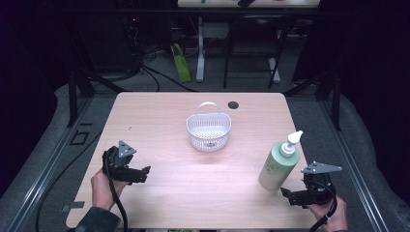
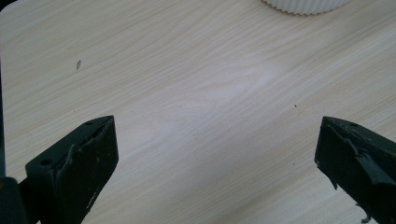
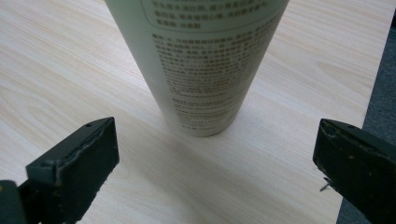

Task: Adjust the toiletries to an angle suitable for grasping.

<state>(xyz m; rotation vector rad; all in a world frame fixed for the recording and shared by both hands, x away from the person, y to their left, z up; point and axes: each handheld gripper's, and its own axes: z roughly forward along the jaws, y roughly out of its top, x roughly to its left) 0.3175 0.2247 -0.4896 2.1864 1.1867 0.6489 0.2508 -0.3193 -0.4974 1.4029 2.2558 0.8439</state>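
A pale green pump bottle with a white pump head stands upright near the table's right front. Its printed lower body rises just beyond my right gripper, whose jaws stand wide apart with nothing between them. In the high view that right gripper sits just in front of and right of the bottle, apart from it. A white perforated basket with a handle rests at the table's middle. My left gripper is at the front left, open over bare wood; the basket's ribbed base shows ahead.
The light wooden table has a dark round hole behind the basket. Its right edge runs close beside my right gripper. Black frame legs and cables stand on the floor beyond, with a green object leaning there.
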